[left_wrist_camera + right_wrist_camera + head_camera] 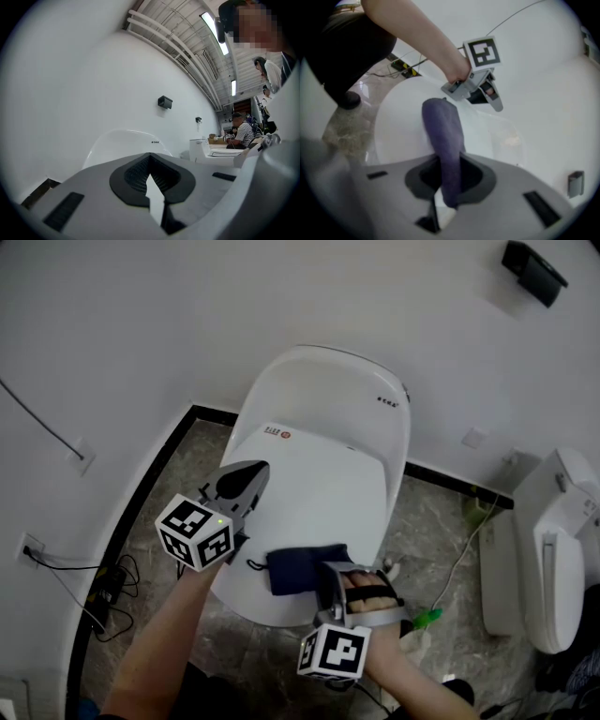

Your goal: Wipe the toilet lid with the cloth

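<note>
Jaws of the right gripper [448,185] are clenched on one end of a dark blue cloth [443,126], which runs up out of them toward 12 o'clock in that gripper's view. In the head view the right gripper [330,576] sits at the 6 o'clock edge of the glossy white toilet lid [319,479]. The cloth [302,568] lies flat on the lid and stretches from the jaws toward 9 o'clock.

The left gripper [150,161] has its jaws pressed together at the tips with nothing between them. In the head view the left gripper [246,474] is at the lid's 9 o'clock edge, its tips over the white surface and apart from the cloth.

There is one cloth and there are two grippers, each with one marker cube. There are two toilets: the one being worked on, and a second white toilet [561,549] at 3 o'clock, well apart.

The floor [173,470] is brown marbled stone with a black border strip along a curved white wall [141,324]. A small black box [533,271] hangs on the wall at 1 o'clock. Dark cables [108,585] lie on the floor at 8 o'clock. In the left gripper view, a seated person in a striped shirt [244,132] is far off at 3 o'clock under a ceiling with strip lights.
</note>
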`<action>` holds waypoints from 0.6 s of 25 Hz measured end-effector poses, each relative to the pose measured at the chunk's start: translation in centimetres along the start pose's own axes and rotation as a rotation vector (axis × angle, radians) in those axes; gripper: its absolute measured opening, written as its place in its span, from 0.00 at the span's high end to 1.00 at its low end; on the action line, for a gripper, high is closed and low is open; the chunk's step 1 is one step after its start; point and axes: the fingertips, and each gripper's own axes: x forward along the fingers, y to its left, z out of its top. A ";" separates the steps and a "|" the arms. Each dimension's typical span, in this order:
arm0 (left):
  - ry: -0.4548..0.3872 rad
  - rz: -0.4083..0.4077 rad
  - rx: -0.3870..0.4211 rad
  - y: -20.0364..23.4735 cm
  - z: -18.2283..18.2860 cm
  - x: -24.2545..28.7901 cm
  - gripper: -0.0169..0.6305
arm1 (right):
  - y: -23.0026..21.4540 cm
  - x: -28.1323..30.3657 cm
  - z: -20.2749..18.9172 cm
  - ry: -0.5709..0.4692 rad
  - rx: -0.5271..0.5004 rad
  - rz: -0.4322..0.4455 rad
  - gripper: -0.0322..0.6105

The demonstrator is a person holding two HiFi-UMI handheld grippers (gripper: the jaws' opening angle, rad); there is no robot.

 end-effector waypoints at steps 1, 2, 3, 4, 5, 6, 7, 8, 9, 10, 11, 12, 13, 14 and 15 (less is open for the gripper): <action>0.001 -0.001 -0.002 0.1 -0.1 0.1 0.95 | 0.6 -0.4 0.2 -0.006 0.003 0.010 0.85; 0.001 -0.002 -0.007 0.2 -0.1 0.1 0.95 | 1.1 -0.9 0.4 -0.011 0.006 0.021 0.85; -0.002 -0.005 -0.013 0.2 0.1 0.1 0.95 | 1.7 -1.3 0.6 -0.015 0.007 0.031 0.85; -0.011 -0.009 -0.021 0.2 0.5 0.1 0.95 | 2.1 -1.7 0.8 -0.018 0.005 0.038 0.85; -0.024 -0.014 -0.025 0.1 1.0 0.0 0.95 | 2.6 -2.0 0.9 -0.020 0.001 0.044 0.85; -0.037 -0.017 -0.022 0.1 1.6 0.0 0.95 | 2.9 -2.2 1.1 -0.024 -0.003 0.049 0.85; -0.044 -0.016 -0.014 0.1 1.9 -0.1 0.95 | 3.2 -2.4 1.2 -0.030 -0.005 0.055 0.85; -0.044 -0.014 -0.005 0.1 2.0 -0.2 0.95 | 3.4 -2.5 1.3 -0.038 -0.002 0.062 0.85; -0.040 -0.011 0.001 0.2 1.9 -0.3 0.95 | 3.4 -2.6 1.4 -0.048 0.006 0.066 0.85; -0.035 -0.007 0.001 0.4 1.8 -0.4 0.95 | 3.0 -2.6 1.5 -0.058 0.018 0.066 0.85; -0.031 -0.003 0.000 0.6 1.6 -0.5 0.95 | 2.2 -2.5 1.5 -0.064 0.030 0.058 0.85; -0.031 0.001 -0.002 0.8 1.6 -0.6 0.95 | 1.1 -2.2 1.3 -0.066 0.042 0.044 0.85; -0.034 0.006 -0.003 1.0 1.7 -0.8 0.95 | -0.4 -1.7 1.1 -0.062 0.051 0.026 0.85; -0.038 0.010 -0.004 1.2 1.9 -1.0 0.95 | -2.1 -1.0 0.9 -0.055 0.058 0.005 0.85; -0.043 0.014 -0.004 1.3 2.2 -1.2 0.95 | -4.0 -0.2 0.6 -0.047 0.064 -0.015 0.85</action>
